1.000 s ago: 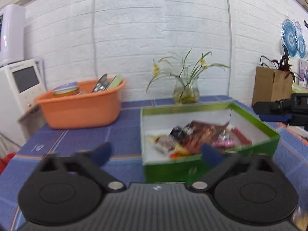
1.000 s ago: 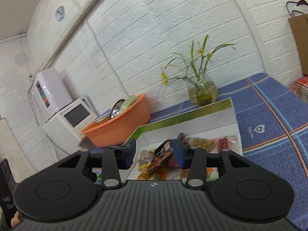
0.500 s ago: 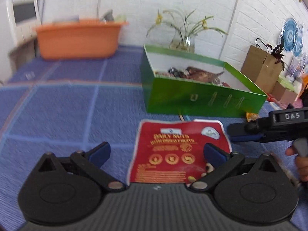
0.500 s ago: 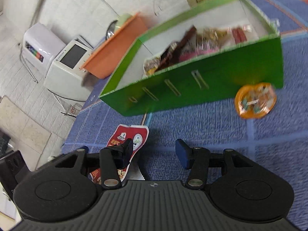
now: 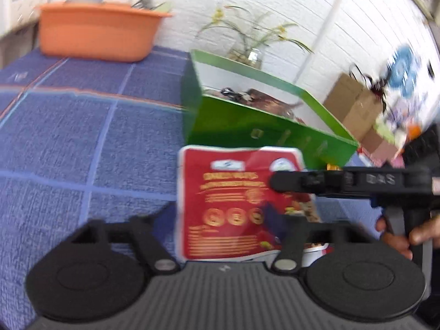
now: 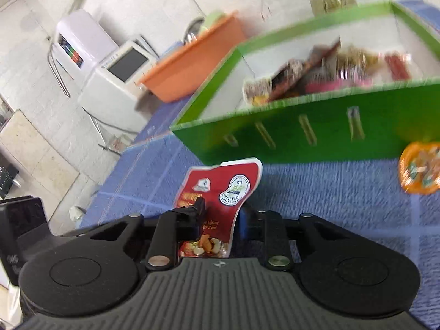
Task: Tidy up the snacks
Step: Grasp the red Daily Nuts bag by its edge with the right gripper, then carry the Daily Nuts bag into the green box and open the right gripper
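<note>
A red nut pouch (image 5: 228, 192) lies bent and partly raised on the blue cloth, in front of the green box (image 5: 261, 132) that holds several snacks. My left gripper (image 5: 217, 217) is closing with the pouch between its fingers, and both pads meet it. My right gripper (image 5: 275, 183) reaches in from the right over the pouch's right side. In the right wrist view the pouch (image 6: 220, 189) curls up between the closing fingers of the right gripper (image 6: 220, 214), which touch it. The green box (image 6: 302, 137) stands just beyond.
A round orange snack (image 6: 419, 172) lies on the cloth by the box's front wall. An orange basin (image 5: 93, 33) and a flower vase (image 5: 253, 52) stand at the back. A white appliance (image 6: 115, 79) is past the table's left edge. A hand (image 5: 398, 236) holds the right gripper.
Both grippers dropped from the box toward the cloth and narrowed around the red pouch. The right gripper slid left over the pouch, which now looks bent and raised.
</note>
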